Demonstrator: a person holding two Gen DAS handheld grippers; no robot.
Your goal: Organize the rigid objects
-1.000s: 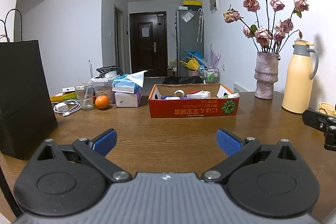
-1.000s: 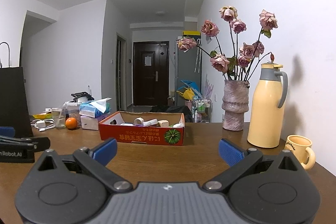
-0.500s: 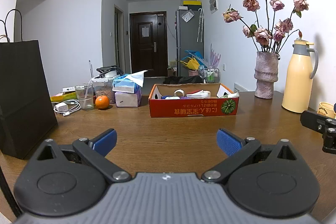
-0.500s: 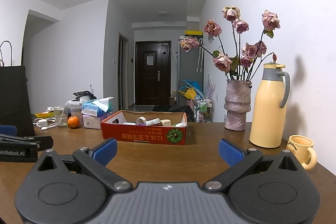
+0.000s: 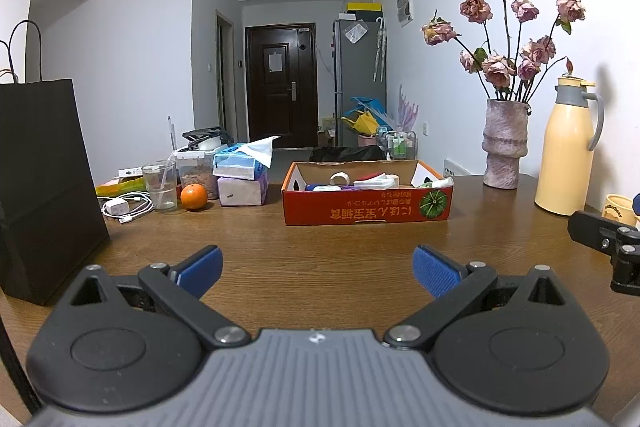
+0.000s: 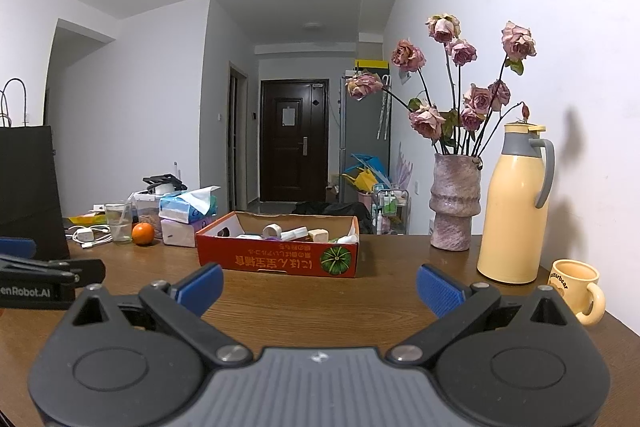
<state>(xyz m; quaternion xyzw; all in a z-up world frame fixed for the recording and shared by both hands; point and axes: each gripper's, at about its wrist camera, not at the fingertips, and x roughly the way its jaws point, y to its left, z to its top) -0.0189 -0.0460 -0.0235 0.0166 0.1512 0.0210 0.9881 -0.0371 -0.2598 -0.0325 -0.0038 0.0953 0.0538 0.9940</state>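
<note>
A red cardboard box (image 5: 367,211) stands in the middle of the wooden table (image 5: 320,251); it also shows in the right wrist view (image 6: 276,259). It holds several small items, among them a tape roll (image 5: 339,180) and white pieces. My left gripper (image 5: 316,267) is open and empty, low over the table well in front of the box. My right gripper (image 6: 318,285) is open and empty, also in front of the box and to the right of the left one.
A black paper bag (image 5: 40,187) stands at the left. A glass (image 5: 160,187), an orange (image 5: 194,197), a charger cable and tissue packs (image 5: 242,173) sit at the back left. A vase of roses (image 6: 454,203), a yellow thermos (image 6: 514,207) and a mug (image 6: 576,285) stand at the right.
The right gripper's view has tilted up slightly, so the box and table sit lower in it. The left gripper has hardly moved. Both stay open.
</note>
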